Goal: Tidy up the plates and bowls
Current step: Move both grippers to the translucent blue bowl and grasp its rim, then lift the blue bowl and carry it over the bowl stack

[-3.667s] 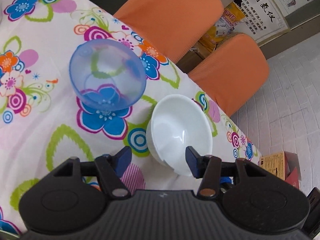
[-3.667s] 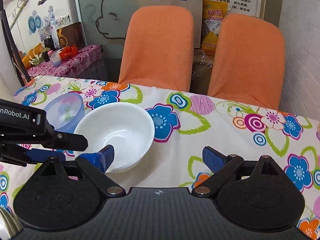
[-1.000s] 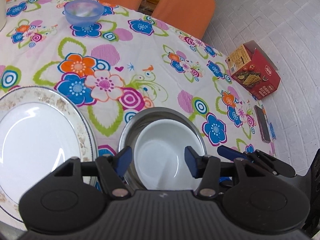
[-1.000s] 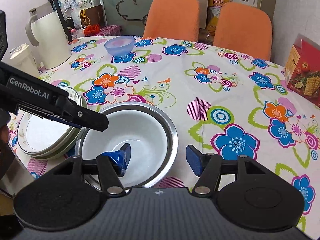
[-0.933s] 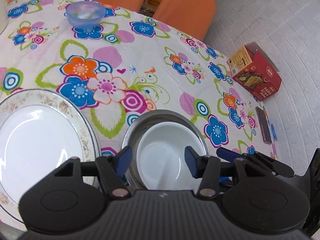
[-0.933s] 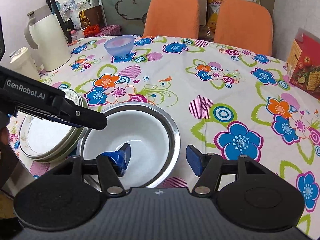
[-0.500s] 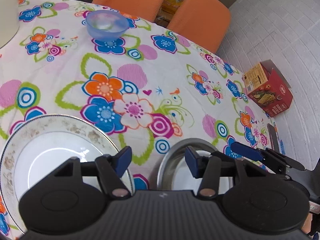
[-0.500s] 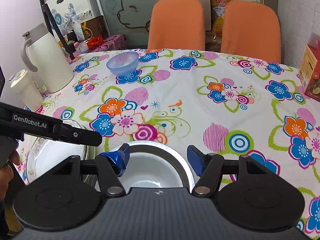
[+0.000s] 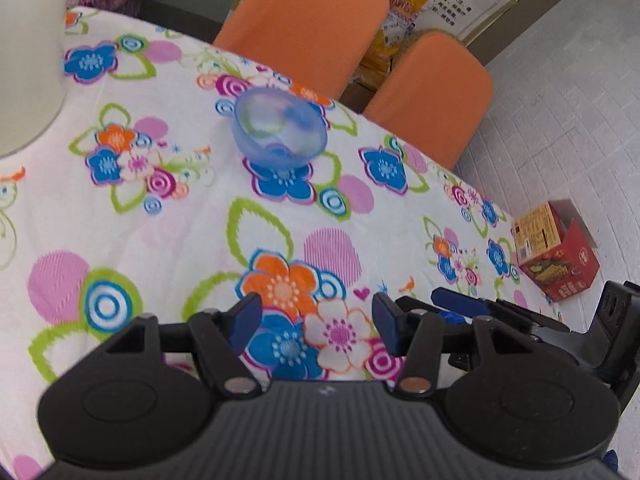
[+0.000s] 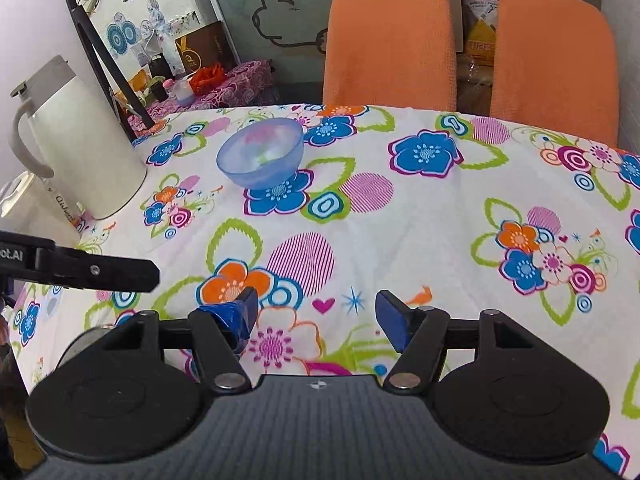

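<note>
Looked like a home dining area or small break room: table (image 10: 420, 216) under a floral cloth, two orange chairs (image 10: 390, 42) pushed in, white thermos jug (image 10: 76, 140), snack box (image 9: 556, 254) on tiled floor, wall posters, cluttered side shelf.

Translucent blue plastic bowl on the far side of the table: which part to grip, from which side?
Take the translucent blue plastic bowl by its near rim, one finger inside and one outside, coming from the front and slightly above. It stands upright, mouth up, with walls flaring wider than the base, so spanning the whole body looks too wide. Both the left gripper and the right gripper are open and empty.
</note>
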### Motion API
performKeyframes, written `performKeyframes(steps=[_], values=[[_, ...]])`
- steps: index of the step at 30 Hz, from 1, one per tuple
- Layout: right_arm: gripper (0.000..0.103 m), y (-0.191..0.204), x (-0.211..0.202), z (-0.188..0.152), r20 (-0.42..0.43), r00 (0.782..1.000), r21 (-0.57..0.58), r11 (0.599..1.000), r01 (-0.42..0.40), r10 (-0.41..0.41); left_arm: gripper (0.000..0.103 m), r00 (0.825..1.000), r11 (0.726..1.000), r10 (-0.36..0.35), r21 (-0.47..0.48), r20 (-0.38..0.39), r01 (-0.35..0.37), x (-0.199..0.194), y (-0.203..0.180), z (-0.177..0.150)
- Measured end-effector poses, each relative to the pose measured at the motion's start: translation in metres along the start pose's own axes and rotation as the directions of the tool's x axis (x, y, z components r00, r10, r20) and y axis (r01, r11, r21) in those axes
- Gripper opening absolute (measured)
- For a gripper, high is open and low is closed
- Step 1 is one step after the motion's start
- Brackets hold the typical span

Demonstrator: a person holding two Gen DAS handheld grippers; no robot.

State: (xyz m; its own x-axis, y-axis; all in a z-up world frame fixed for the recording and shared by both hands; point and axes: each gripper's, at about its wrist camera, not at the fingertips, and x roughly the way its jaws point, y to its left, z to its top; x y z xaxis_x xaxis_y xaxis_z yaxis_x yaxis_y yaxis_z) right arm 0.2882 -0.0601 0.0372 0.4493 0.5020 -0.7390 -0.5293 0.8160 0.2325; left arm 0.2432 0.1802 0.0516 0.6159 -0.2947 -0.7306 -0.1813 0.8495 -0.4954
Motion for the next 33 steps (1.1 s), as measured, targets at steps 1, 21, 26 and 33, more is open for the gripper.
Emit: performKeyframes(steps=[1, 21, 26, 33], values=[[0.051, 0.0, 0.005, 0.005, 0.001, 1.0, 0.0, 1.0, -0.003, 0.003, 0.054, 1.0, 1.0, 0.013, 0.003, 0.018, -0.013, 0.0, 0.003, 0.007], [0.052, 0.025, 0.134, 0.098, -0.003, 1.0, -0.127, 0.992, 0.017, -0.017, 0.054, 0.977, 0.978, 0.207, -0.031, 0.051, -0.205, 0.116, 0.042, 0.136], [0.053, 0.032, 0.144, 0.092, -0.014, 1.0, -0.149, 0.989, 0.0, -0.003, 0.028, 0.969, 0.969, 0.245, -0.021, 0.035, -0.245, 0.132, 0.044, 0.134], [0.052, 0.055, 0.128, 0.082, -0.041, 0.997, -0.167, 0.984, -0.067, 0.061, 0.016, 0.982, 0.982, 0.187, -0.025, -0.026, -0.187, 0.126, 0.041, 0.127]])
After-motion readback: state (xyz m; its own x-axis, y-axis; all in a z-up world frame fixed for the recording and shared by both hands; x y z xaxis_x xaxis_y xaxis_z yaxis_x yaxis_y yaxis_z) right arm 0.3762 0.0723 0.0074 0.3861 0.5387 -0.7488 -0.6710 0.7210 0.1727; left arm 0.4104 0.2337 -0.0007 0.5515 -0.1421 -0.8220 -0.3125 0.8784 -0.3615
